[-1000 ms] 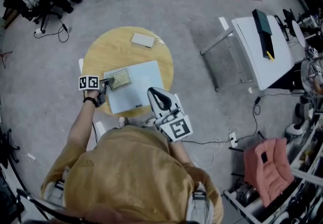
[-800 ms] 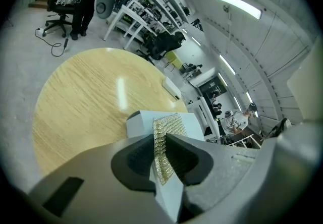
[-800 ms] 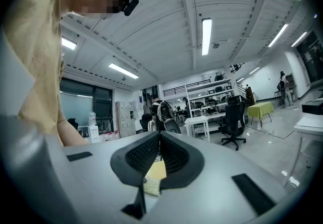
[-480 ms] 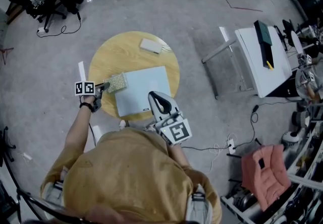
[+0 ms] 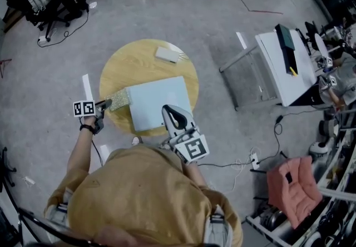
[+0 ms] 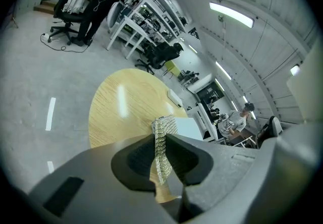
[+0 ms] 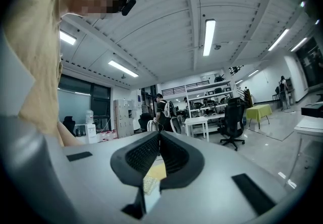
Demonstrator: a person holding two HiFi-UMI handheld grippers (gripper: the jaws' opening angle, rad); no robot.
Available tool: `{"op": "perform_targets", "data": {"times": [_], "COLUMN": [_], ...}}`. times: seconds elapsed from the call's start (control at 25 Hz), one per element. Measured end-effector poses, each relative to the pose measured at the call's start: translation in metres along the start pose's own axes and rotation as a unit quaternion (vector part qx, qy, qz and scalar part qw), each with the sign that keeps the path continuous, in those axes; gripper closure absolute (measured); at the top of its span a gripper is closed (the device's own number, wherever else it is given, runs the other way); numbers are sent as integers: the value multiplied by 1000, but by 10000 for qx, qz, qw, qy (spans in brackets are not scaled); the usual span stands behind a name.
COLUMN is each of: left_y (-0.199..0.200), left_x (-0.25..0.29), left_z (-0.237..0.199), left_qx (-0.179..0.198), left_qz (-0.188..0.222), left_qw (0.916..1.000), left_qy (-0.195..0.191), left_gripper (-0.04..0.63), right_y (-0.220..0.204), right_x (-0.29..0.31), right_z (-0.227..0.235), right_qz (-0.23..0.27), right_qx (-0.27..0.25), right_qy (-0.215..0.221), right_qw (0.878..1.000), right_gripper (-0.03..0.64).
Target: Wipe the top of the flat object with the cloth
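In the head view, the left gripper [image 5: 104, 104] held the greenish cloth [image 5: 118, 99] by one end at the left rim of the round wooden desk [image 5: 139, 62]. The cloth lay just beside the left edge of the pale blue flat board [image 5: 158, 102]. A small white box [image 5: 167, 54] sat near the desk's far rim. The right gripper [image 5: 173, 113] hovered over the board's near edge.

In the left gripper view, the fingers were clamped on the cloth, which stood as a thin strip between them, with the desk beyond.

In the right gripper view, the fingers [image 7: 174, 155] pointed out at the office and were closed together with nothing between them.
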State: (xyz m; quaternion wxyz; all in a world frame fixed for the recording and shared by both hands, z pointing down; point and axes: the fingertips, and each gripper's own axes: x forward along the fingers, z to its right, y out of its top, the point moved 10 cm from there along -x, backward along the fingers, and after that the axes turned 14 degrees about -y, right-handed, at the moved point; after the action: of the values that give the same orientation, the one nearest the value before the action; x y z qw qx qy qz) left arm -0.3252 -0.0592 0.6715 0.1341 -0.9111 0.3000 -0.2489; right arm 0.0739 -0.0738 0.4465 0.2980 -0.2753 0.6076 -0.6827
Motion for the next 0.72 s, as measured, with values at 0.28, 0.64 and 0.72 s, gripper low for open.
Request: {"op": "perform_targets", "data": {"times": [0.28, 0.64, 0.72], "left_y": [0, 9, 16], "left_x": [-53, -103, -113], "left_z": [10, 98, 120], "left_qx": [98, 1533, 2019], "left_qz": [735, 2262, 2452], "left_qw": [9969, 9589, 9453], "left_qy": [-265, -772, -739], "left_gripper": [534, 534, 534], "right_y": [5, 16, 20], "right_x": [2, 20, 24], "right_z": [-23, -66, -75], "right_qz": [-15, -90, -83], "right_qx": [-171, -518, -612], "right_qy": [-3, 2, 38], "right_qw": [9999, 9986, 9981], "right_gripper": [615, 615, 615]}}
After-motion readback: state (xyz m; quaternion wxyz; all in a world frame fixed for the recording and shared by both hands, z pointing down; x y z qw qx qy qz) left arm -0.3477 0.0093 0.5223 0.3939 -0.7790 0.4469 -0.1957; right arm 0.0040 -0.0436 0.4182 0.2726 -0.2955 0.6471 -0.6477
